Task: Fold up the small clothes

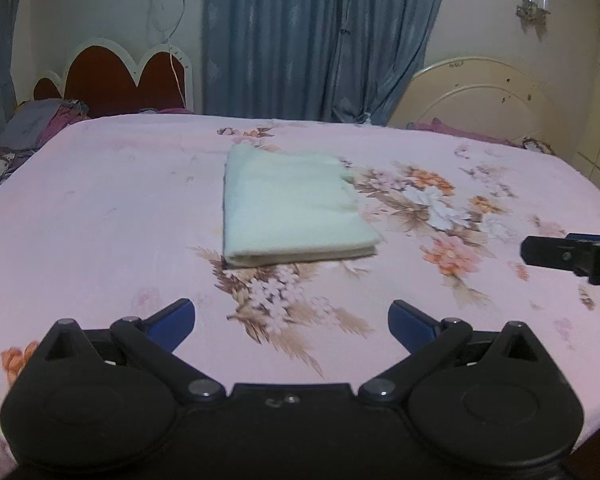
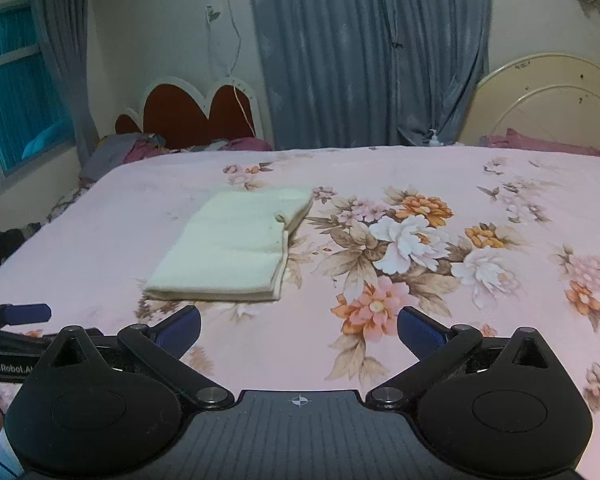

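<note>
The left gripper hovers low over the near part of the bed, level and pointing toward the far edge, its 2 blue-padded fingers spread wide apart with nothing between them. The right gripper hangs in the same pose beside it, its ribbed blue fingers also wide apart and bare. Each shows at the edge of the other's view: the right gripper's black body at the right edge of the left view, the left's blue pad at the left edge of the right view.

Ahead of both lies the cloth, a pale cream, soft, towel-like piece folded into a flat rectangle of stacked layers, its thick fold toward the grippers. It rests mid-bed, apart from both grippers. The sheet is smooth pink with printed flowers in white, orange and brown.
</note>
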Available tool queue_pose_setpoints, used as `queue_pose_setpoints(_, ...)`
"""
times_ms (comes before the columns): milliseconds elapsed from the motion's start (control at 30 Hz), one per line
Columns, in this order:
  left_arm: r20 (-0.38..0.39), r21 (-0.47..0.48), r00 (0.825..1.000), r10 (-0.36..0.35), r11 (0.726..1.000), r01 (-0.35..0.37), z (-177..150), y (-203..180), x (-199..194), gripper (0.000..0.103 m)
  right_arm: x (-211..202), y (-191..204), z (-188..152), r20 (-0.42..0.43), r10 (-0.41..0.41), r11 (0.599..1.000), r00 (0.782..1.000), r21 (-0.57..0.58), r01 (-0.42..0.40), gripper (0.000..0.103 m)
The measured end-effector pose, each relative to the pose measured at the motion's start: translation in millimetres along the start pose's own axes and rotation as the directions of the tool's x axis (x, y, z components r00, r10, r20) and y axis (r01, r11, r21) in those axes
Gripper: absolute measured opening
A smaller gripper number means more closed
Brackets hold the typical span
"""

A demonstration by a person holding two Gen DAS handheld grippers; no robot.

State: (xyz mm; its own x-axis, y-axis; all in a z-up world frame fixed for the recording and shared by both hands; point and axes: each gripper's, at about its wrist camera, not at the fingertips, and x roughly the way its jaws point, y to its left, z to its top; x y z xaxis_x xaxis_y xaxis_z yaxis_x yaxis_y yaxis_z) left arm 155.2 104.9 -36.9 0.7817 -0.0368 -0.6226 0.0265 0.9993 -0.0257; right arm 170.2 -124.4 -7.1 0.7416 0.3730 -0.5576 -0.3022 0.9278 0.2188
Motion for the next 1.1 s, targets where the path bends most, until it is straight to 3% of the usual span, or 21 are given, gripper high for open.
queue_pose_setpoints(467,0.06,-0.018,0.998,-0.003,1.0,0.005,-15,-23,-78,0.103,-92,21,-24,0.021,-0.05,0.998,0.999,-0.036,0.051,0.103)
queue_pose_setpoints(700,0.073,0.01,0.997,-0.009,1.0,0.008,-18,-36,-90,0.103,-121,27,-38,0.06,-0.079,0.996,0.995,-0.025,0.081,0.103)
queue_pose_setpoints(1100,0.103,0.01,0.995,0.004,1.0,-0.005,-19,-37,-99,0.103,-134,30,-37,0.09,-0.086,0.996,0.992,-0.026,0.088,0.103)
